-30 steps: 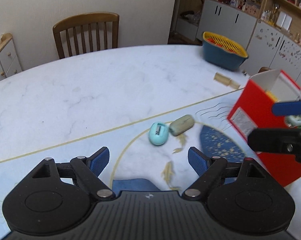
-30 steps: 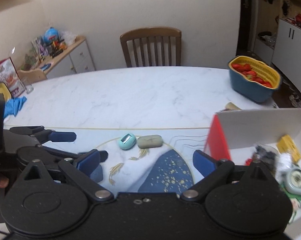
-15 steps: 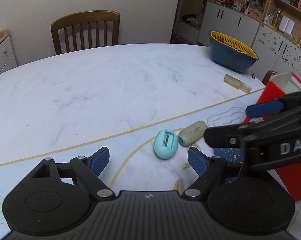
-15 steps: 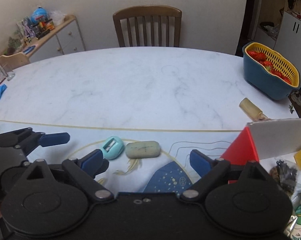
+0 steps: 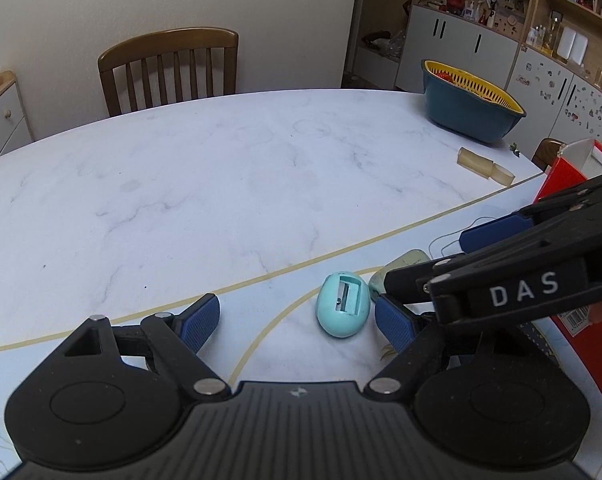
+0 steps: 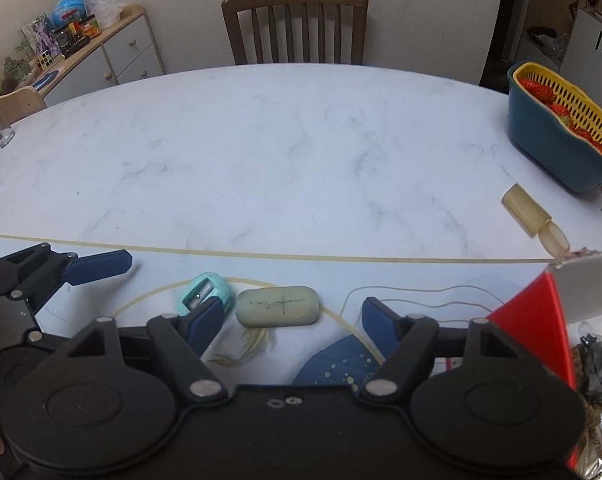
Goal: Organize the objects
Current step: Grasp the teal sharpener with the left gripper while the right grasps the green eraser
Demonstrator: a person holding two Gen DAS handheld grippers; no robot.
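Claws both wide over the bench (image 6: 301, 152)
Your right claw (image 6: 293, 316) straddles the green eraser (image 6: 277, 306); your left claw (image 5: 297, 320) sits near the egg-shaped sharpener (image 5: 343, 304).

My tongs' matt black plastic frames carry ribbed blue pads (image 6: 205, 322). The table (image 6: 301, 152) looks like glossy marble; the chair (image 6: 295, 24), upper centre, is varnished wood.

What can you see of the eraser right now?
The eraser is a grey-green rounded block, rubbery-looking, lying flat on the mat with dark pen scratches on its top face. Its left end sits close beside the teal sharpener; contact is unclear. It lies between the open fingers of the right gripper, not gripped. In the left wrist view that gripper hides most of it.
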